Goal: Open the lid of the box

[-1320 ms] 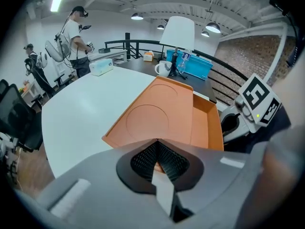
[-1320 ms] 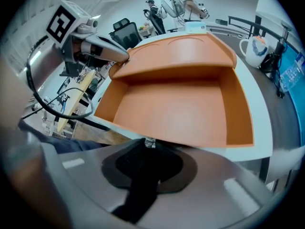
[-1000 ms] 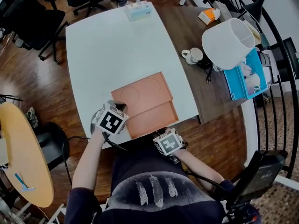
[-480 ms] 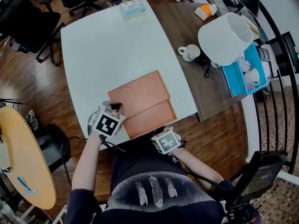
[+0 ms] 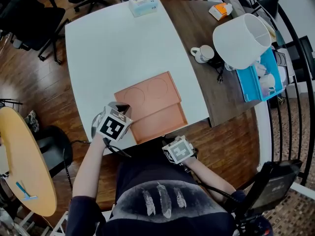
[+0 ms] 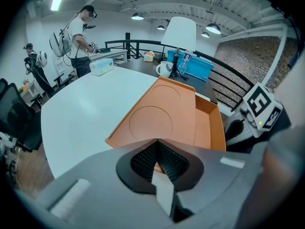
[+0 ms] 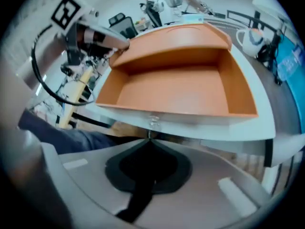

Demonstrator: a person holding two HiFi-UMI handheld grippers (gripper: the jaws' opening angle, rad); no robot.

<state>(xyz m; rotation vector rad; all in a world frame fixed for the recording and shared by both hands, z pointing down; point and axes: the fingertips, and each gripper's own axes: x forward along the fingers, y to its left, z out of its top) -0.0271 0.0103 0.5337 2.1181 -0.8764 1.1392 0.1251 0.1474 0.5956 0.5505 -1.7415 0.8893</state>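
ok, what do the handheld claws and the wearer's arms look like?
The left claw and right claw: grey moulded shells, black pad recesses. Each carries a white cube with black square markers. A black cable trails from the left. Person wears dark top with pale streaks.

A white lampshade (image 5: 241,41) stands beside a mug (image 5: 204,55).

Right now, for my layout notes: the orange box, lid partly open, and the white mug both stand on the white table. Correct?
No. The head view shows the white mug on the dark wooden table; only the orange box, lid partly open, is on the white table.
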